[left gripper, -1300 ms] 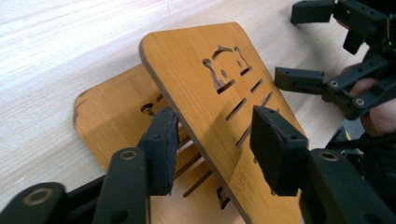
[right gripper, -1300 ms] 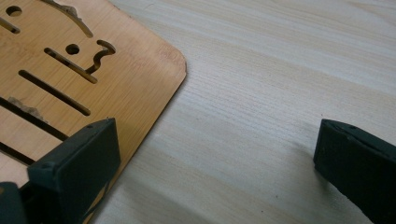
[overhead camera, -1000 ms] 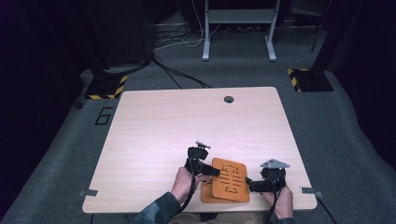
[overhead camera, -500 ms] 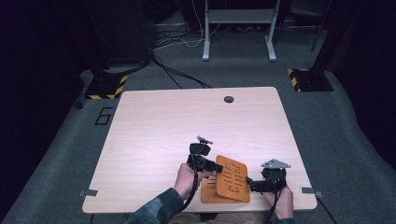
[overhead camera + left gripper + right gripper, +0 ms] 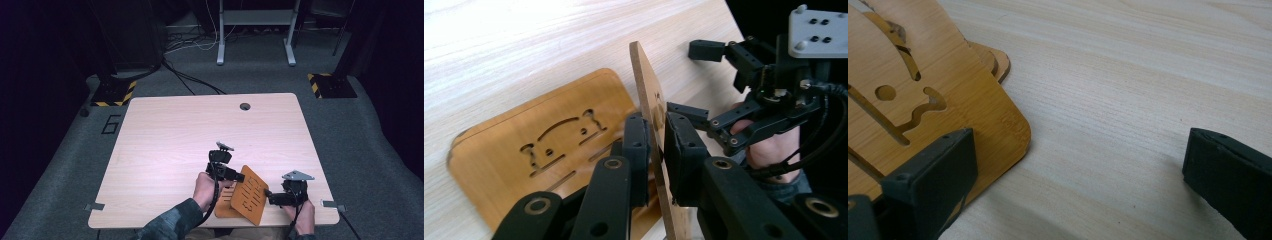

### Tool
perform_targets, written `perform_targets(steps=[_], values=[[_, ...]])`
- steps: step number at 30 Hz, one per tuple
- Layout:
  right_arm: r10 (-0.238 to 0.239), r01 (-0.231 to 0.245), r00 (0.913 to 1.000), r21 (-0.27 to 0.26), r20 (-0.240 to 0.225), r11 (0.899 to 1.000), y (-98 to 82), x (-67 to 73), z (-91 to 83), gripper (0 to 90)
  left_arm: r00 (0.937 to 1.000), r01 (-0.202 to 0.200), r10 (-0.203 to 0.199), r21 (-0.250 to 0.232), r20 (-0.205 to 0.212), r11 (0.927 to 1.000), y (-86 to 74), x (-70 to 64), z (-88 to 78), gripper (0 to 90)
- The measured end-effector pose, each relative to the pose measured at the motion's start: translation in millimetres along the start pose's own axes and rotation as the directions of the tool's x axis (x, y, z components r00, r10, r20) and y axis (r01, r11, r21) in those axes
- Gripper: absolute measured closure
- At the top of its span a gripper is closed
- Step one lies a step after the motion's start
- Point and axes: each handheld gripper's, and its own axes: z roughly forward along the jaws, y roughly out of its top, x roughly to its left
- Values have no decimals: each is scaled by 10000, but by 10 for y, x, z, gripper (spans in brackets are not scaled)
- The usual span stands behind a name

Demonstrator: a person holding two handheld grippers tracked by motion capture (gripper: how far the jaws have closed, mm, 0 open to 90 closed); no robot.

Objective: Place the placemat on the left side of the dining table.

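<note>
Two thin wooden boards with cut-out shapes sit at the near edge of the table (image 5: 165, 145), toward its right half: a lower board (image 5: 544, 145) lies flat on the wood, and an upper board (image 5: 248, 194) is tilted up on edge above it. The left gripper (image 5: 239, 176) is clamped on the upper board; in the left gripper view its two black pads press the thin board (image 5: 655, 120) from both sides, the jaws having just been closing onto it. The board's raised edge points away from the person and its lower edge rests by the flat one. Further right, the right gripper (image 5: 270, 197) stands just beside the boards with its jaws spread wide and nothing between them; in the right gripper view one jaw lies over the corner of the tilted board (image 5: 923, 100) and the other stands well apart over bare table (image 5: 1128, 90). Both grippers are held in a person's hands coming in from the near edge, each trailing a black cable. The table is pale wood grain with a small round hole (image 5: 244, 106) near its far edge. It stands on grey carpet (image 5: 360, 145) in a dark room, with two yellow-and-black striped bases (image 5: 114, 93) beyond the far corners and a grey metal frame (image 5: 255, 20) with loose cables at the back.
</note>
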Motion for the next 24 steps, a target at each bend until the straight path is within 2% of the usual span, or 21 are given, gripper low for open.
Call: perform_targets(steps=[3,5,9,11,13,17,18,20,24], values=[[192,-194,9996,-106,-200,9998,-4,-26,-11,2,9999,54,-53,-60,159,10000,13,-4,-1,827],[343,-350,9988,-216,-339,9992,-10,-56,-22,2,9992,260,-253,-221,312,9994,19,-12,-2,844],[341,-348,9988,-211,-339,9992,-9,-63,-21,1,9979,373,-353,-356,543,9987,26,-14,-22,868],[414,-423,9985,-249,-364,9988,-9,-69,-23,1,9983,269,-253,-306,533,9992,28,-21,-32,870],[513,-526,9977,-288,-449,9982,-11,-83,-27,1,9979,372,-353,-348,547,9987,29,-37,-30,870],[634,-654,9964,-350,-571,9972,-12,-98,-33,1,9980,125,-104,-328,622,9994,39,-55,-70,871],[658,-682,9960,-372,-609,9970,-13,-99,-32,1,9974,297,-266,-448,674,9986,44,-74,-76,871],[682,-707,9958,-403,-613,9967,-14,-105,-37,1,9979,22,4,-391,653,9992,58,-64,-110,871],[727,-760,9952,-497,-653,9959,-19,-111,-45,1,9974,72,-31,-567,714,9984,74,-34,-168,871]])
